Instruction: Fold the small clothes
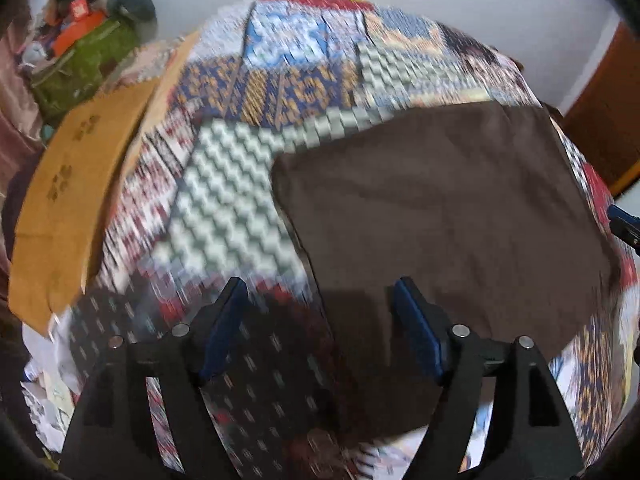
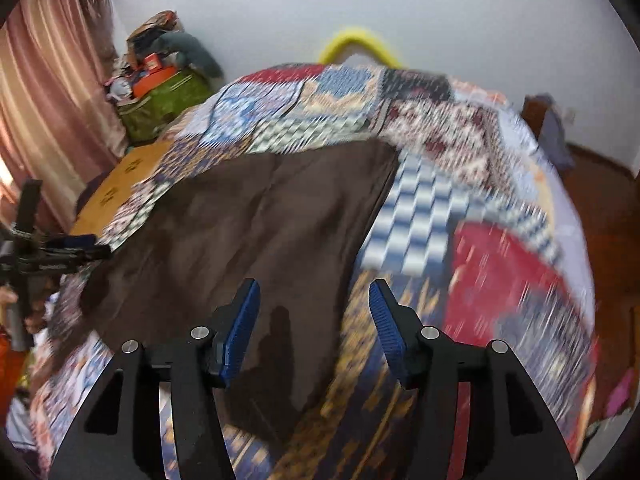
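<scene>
A dark brown cloth lies flat on a patchwork bedspread; it also shows in the right wrist view. My left gripper is open and empty, hovering over the cloth's near left edge. My right gripper is open and empty above the cloth's near right edge. The left gripper's fingertips show at the left of the right wrist view, beside the cloth's left corner. A bit of the right gripper shows at the right edge of the left wrist view. Both views are motion-blurred.
The patchwork bedspread covers a bed. A brown cardboard sheet lies along its left side. A green bag piled with clutter stands at the far left by a pink curtain. A yellow curved object sits behind the bed.
</scene>
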### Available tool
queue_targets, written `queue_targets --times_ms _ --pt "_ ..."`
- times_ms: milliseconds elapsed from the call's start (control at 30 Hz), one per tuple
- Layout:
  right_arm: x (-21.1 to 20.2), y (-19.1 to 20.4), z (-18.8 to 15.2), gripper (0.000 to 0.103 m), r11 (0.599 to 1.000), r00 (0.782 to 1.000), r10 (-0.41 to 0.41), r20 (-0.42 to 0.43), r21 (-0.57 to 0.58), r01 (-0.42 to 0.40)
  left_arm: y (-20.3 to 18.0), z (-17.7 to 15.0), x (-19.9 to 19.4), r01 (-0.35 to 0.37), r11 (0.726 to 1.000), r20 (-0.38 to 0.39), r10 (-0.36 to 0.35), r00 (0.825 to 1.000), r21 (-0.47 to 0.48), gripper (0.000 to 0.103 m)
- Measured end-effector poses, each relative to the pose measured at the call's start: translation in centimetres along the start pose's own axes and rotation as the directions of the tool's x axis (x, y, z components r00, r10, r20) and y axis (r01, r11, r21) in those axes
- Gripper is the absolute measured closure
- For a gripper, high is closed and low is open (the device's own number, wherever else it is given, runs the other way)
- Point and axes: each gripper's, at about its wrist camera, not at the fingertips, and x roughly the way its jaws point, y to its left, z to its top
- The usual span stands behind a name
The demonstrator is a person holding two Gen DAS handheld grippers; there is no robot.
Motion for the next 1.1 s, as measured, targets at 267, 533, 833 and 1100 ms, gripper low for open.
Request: queue_targets --times_ms 267,533,833,1100 --pt "1.2 0.9 -3.9 0.060 0.995 0.997 0.066 -0.033 0.078 -0.063 -1.1 -3.9 0.4 0.089 0.995 -0.041 -0.091 0.995 -0.055 0.045" --pt "-0.2 0.6 -4.7 0.095 0.984 0.995 0.104 0.009 0.142 -0.104 -3.9 -5.6 -2.7 0.051 0.995 0.023 -0.053 0.998 0.080 0.095" --pt "-4.0 1.0 -6.6 0.095 0.993 0.997 0.082 0.001 0.090 -0.082 -4.5 -9.7 -6.4 0.179 0.982 -0.019 -0.178 0.984 0.055 0.095" --pt "-5.7 -0.6 -8.8 0.095 0.995 0.999 0.035 -0.029 0.098 -0.032 -7.8 -14.1 -9.8 0.232 0.968 -0.049 -0.228 0.972 0.096 0.092"
